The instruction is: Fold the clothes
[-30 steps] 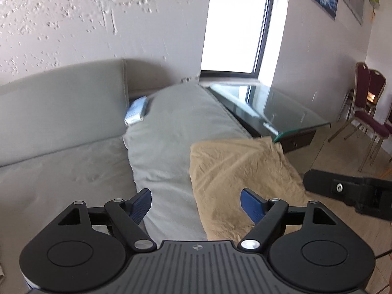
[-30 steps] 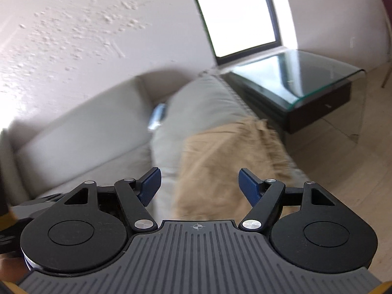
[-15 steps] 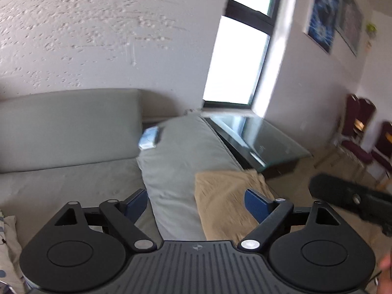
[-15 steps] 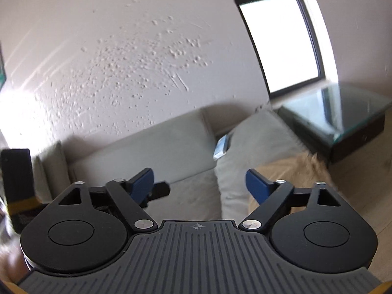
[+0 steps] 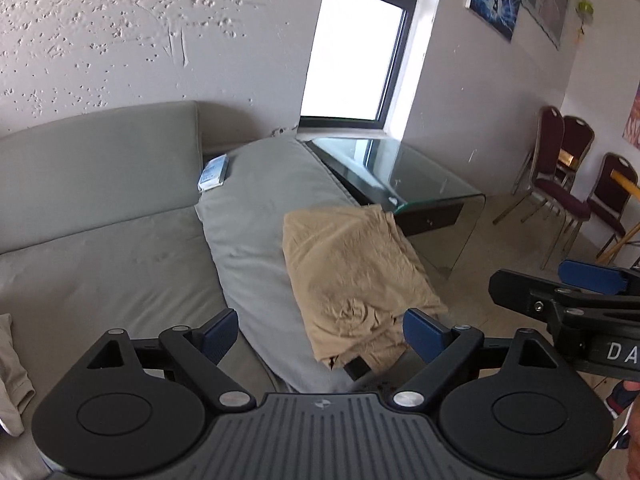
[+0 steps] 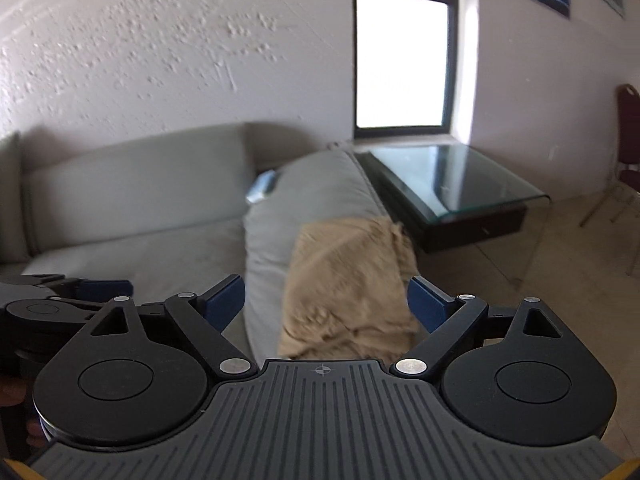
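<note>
A folded tan garment [image 5: 352,272] [image 6: 344,276] lies draped over the grey sofa armrest [image 5: 256,216] [image 6: 312,188]. My left gripper [image 5: 320,334] hovers in front of it, jaws opening, with nothing between the blue pads. My right gripper [image 6: 325,302] is also held back from the cloth, jaws opening and empty. The right gripper [image 5: 580,292] shows at the right edge of the left wrist view. The left gripper [image 6: 60,296] shows at the left edge of the right wrist view. A pale garment [image 5: 10,364] lies on the sofa seat at the far left.
A glass side table [image 5: 400,176] [image 6: 452,176] stands just right of the armrest, under a window. Dark red chairs [image 5: 560,176] stand at the far right. A small blue-and-white pack [image 5: 214,172] sits between backrest and armrest. The grey sofa seat [image 5: 100,264] stretches left.
Both grippers have pulled back and up from the tan garment, which now looks smaller and farther off. Their jaws stand wider apart. The garment stays on the armrest.
</note>
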`<state>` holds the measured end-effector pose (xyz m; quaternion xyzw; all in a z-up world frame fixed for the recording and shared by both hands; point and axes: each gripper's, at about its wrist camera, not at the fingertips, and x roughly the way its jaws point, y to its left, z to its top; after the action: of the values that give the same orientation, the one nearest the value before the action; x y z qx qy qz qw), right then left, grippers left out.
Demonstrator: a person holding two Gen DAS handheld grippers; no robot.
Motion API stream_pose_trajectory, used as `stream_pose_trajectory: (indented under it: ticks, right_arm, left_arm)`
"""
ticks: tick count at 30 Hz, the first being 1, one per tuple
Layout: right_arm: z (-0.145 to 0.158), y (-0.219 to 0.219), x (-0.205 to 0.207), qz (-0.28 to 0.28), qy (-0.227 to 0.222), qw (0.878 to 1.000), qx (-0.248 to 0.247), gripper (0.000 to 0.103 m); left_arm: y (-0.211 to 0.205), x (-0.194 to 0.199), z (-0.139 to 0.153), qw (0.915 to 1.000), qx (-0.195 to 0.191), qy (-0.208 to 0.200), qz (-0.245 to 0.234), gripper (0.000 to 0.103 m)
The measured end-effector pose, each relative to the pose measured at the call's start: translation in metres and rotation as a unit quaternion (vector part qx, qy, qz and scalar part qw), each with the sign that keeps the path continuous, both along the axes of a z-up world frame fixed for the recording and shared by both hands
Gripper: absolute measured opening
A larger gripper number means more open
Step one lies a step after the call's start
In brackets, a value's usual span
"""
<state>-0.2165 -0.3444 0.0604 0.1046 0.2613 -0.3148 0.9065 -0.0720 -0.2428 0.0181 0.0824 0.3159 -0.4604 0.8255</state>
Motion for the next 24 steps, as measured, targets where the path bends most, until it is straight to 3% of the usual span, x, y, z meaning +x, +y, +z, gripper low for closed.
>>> stream_pose_trajectory:
  ticks: [6, 14, 19, 24]
  right_arm:
    - [-0.018, -0.005, -0.011, -0.016, 0.024, 1.000, 0.013, 0.095]
    - [-0.032, -0.018, -0.016, -0.031, 0.030, 0.999, 0.021, 0.099]
    - [-0.043, -0.028, -0.019, -0.039, 0.046, 0.997, 0.040, 0.099]
    - [-0.051, -0.032, -0.019, -0.047, 0.065, 0.996, 0.048, 0.099]
  left_arm:
    - [-0.004, -0.007, -0.014, 0.9997, 0.021, 0.003, 0.011, 0.092]
    - [-0.018, -0.013, -0.023, 0.9977, 0.048, -0.028, 0.037, 0.100]
    - [-0.032, -0.014, -0.043, 0.9945, 0.098, 0.009, 0.037, 0.100]
    - [-0.040, -0.018, -0.053, 0.9925, 0.117, 0.010, 0.034, 0.100]
